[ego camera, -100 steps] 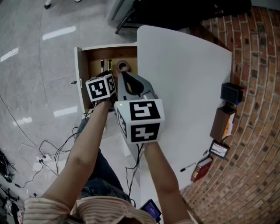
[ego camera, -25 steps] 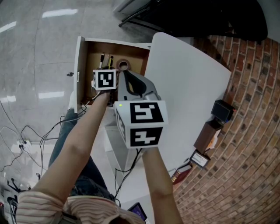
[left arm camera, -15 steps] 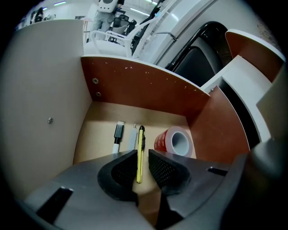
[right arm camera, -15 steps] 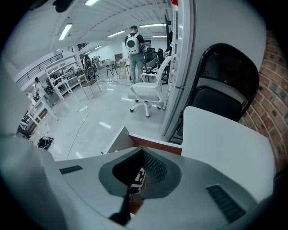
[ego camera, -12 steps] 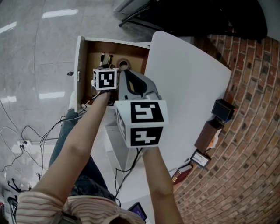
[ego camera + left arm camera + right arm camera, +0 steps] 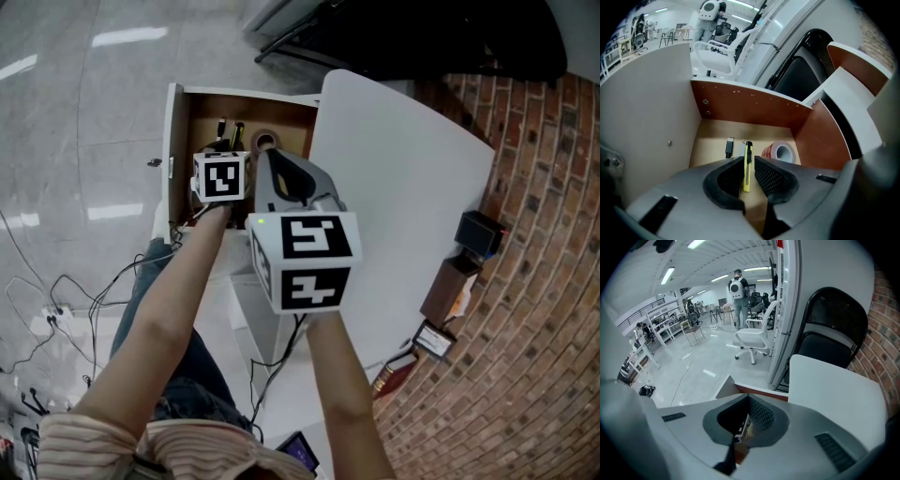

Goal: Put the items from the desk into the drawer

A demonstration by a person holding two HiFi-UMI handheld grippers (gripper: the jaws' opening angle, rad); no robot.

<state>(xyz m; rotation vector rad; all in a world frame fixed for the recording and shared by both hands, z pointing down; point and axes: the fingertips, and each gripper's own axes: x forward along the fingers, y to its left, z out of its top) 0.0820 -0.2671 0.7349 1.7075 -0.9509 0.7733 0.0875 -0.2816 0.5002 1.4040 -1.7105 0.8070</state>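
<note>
- The left gripper has its jaws a narrow gap apart, having just been opening. Nothing is pinched between them. Through the gap shows the yellow utility knife, lying flat on the floor of the drawer.
- The right gripper has its jaw tips closed together, with nothing visibly gripped. In the head view it hangs at centre frame, by the left edge of the white desk.
- The drawer stands open, upper left of centre in the head view, just beside the desk.
- Inside it, a black connector lies just left of the knife. A red tape roll sits to the knife's right, near the side wall.
</note>
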